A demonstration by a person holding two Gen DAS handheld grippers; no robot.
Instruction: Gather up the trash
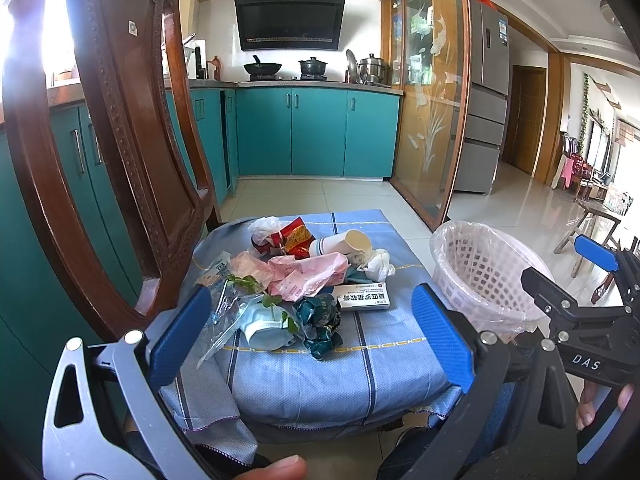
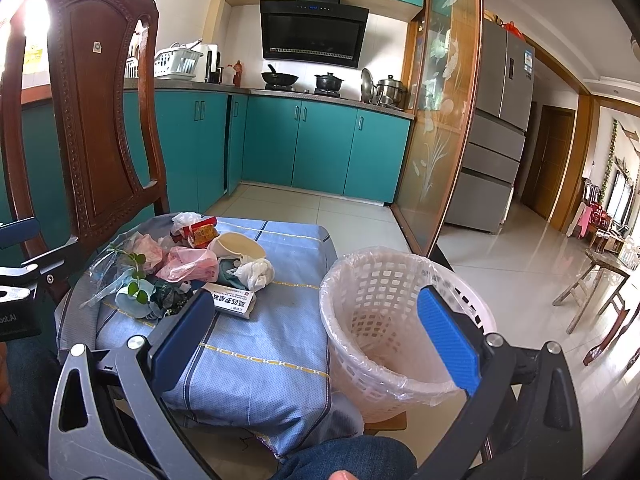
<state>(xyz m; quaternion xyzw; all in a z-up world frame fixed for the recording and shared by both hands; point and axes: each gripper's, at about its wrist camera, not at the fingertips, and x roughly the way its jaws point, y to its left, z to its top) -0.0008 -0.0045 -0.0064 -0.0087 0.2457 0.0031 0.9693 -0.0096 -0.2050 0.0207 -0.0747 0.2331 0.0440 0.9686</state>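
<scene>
The left gripper (image 1: 316, 332) hangs empty, its fingers spread wide, above the near edge of the blue cloth-covered seat (image 1: 320, 376). The right gripper (image 2: 316, 336) is likewise spread and holds nothing. The trash pile (image 1: 296, 280) lies toward the seat's far edge, and the lined basket (image 2: 384, 320) stands beside its right edge.

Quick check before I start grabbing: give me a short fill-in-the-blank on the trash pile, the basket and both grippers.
1. The white lattice wastebasket, lined with clear plastic, holds ____ trash.
2. The white paper cup lies on its ____.
3. The trash sits on a ____ checked cloth.
4. The left gripper and right gripper are both ____.

Missing words: no; side; blue; open
</scene>
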